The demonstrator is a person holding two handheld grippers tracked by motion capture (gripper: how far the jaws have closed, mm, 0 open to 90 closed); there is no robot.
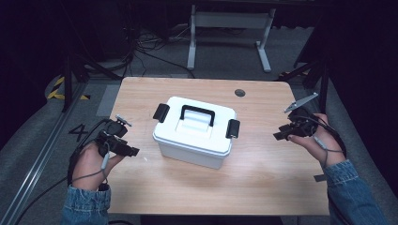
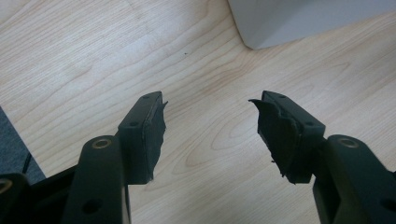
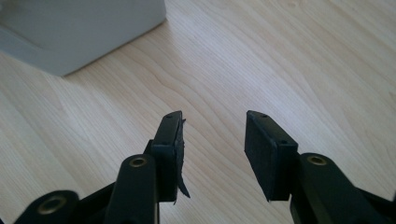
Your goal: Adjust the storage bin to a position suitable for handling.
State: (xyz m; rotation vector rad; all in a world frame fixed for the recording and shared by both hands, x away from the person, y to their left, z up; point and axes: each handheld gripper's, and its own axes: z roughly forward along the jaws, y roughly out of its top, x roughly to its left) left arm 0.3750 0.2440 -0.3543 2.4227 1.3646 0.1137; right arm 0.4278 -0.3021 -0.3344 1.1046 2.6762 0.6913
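Note:
A white plastic box (image 1: 195,131) with a black carry handle (image 1: 198,114) and a black latch at each end stands in the middle of the wooden table (image 1: 263,173), lid down. My left gripper (image 1: 133,151) is to the box's left, held in a hand, jaws open over bare wood. In the left gripper view the gripper (image 2: 210,105) has nothing between its pads and a corner of the box (image 2: 299,18) shows at the top. My right gripper (image 1: 278,132) is to the box's right, open and empty. The right gripper (image 3: 214,117) points at bare wood, with the box (image 3: 70,32) at upper left.
A round cable hole (image 1: 240,92) sits near the table's far edge. Beyond the table stand a white desk frame (image 1: 230,28), loose cables on the floor and black stands at both sides. Bare wood lies in front of the box and at both its ends.

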